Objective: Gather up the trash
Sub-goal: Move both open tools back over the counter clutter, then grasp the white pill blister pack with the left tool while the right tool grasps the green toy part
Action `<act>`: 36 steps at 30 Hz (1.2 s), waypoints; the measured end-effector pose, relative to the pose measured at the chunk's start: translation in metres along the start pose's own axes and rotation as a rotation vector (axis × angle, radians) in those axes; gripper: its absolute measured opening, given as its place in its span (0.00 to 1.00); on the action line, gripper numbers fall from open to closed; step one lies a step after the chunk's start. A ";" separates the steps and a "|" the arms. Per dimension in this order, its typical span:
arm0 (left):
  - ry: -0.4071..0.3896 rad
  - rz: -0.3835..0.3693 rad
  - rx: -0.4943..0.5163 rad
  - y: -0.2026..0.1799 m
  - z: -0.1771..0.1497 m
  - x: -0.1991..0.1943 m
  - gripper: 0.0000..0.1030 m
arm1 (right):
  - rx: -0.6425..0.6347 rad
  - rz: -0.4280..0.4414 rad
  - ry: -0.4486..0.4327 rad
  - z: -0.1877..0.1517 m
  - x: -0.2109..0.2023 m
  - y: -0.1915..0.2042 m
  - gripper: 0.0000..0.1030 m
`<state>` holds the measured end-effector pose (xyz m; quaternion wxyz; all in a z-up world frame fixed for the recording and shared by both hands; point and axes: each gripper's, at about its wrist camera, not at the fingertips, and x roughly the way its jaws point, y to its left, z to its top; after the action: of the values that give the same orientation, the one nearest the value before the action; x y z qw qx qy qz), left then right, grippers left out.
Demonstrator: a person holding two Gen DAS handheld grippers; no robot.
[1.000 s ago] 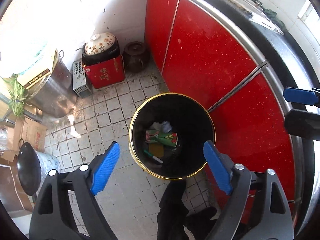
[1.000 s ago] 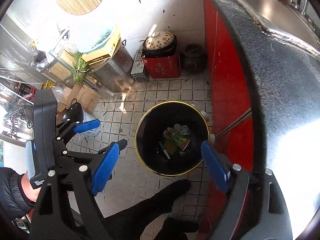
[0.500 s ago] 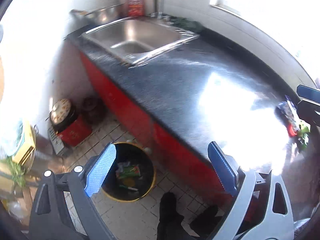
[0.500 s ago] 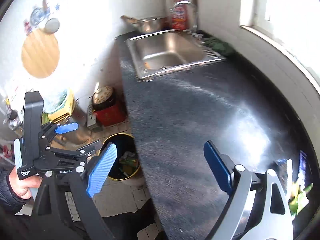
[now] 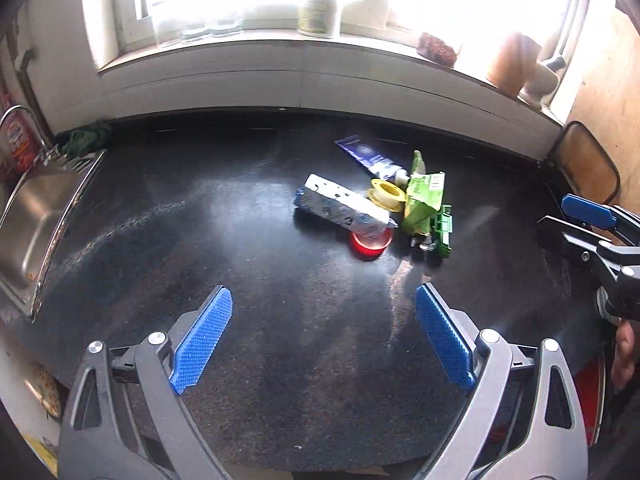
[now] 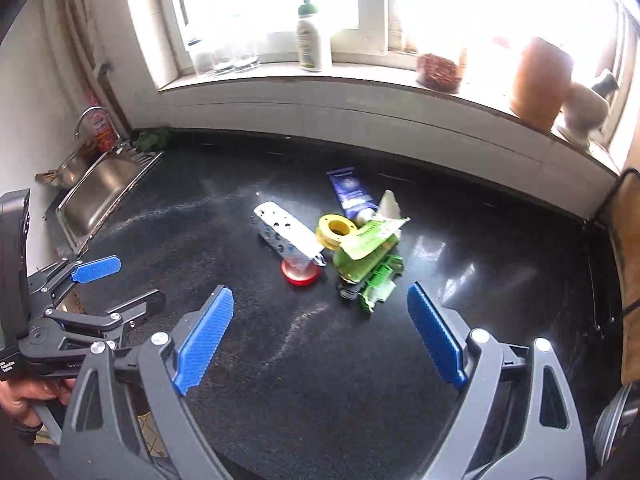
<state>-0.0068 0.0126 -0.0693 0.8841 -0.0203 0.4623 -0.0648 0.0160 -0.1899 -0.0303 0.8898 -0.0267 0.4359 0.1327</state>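
Note:
A small heap of trash lies on the black countertop (image 5: 168, 240): a white and blue carton (image 5: 342, 204) over a red lid (image 5: 370, 242), a yellow tape reel (image 5: 386, 194), a green wrapper (image 5: 426, 196), a green plastic piece (image 5: 440, 232) and a dark blue tube (image 5: 366, 152). My left gripper (image 5: 322, 338) hangs open above the counter, short of the heap, nothing between its fingers. My right gripper (image 6: 316, 334) is open too, the carton (image 6: 286, 236) and green wrapper (image 6: 366, 248) ahead of it. Each view shows the other gripper at its edge.
A steel sink (image 6: 102, 188) with a tap is set into the counter at the left. On the window sill (image 6: 360, 80) stand a white bottle (image 6: 308, 36), a brown pot (image 6: 538, 80) and a jar. A chair back (image 5: 586, 164) stands at the right.
Both grippers swung up and away from the black bin on the floor, past the sink, and now face the trash heap on the counter. Both stayed open and empty.

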 end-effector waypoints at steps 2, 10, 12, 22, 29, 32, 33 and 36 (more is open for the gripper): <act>0.011 -0.021 0.022 -0.014 0.006 0.004 0.88 | 0.027 -0.015 0.005 -0.008 -0.004 -0.012 0.83; 0.038 -0.026 0.025 -0.024 0.015 0.016 0.88 | 0.058 -0.014 0.023 -0.012 0.003 -0.031 0.83; 0.048 -0.022 0.011 -0.021 0.017 0.021 0.88 | 0.052 -0.009 0.024 -0.009 0.007 -0.031 0.83; 0.078 -0.010 -0.066 -0.014 0.042 0.055 0.88 | 0.036 0.006 0.060 0.008 0.041 -0.040 0.83; 0.130 -0.017 -0.154 -0.007 0.054 0.111 0.88 | 0.050 0.013 0.139 0.011 0.097 -0.052 0.83; 0.154 0.001 -0.181 -0.004 0.057 0.139 0.88 | 0.057 0.013 0.187 0.010 0.123 -0.058 0.77; 0.159 -0.004 -0.198 -0.002 0.057 0.147 0.88 | 0.061 0.016 0.204 0.009 0.131 -0.060 0.76; 0.193 -0.022 -0.264 0.004 0.059 0.171 0.87 | 0.074 0.025 0.241 0.007 0.149 -0.065 0.74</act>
<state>0.1382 -0.0081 -0.1752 0.8243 -0.1351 0.5496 -0.0146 0.1259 -0.2199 -0.1473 0.8297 -0.0039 0.5444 0.1235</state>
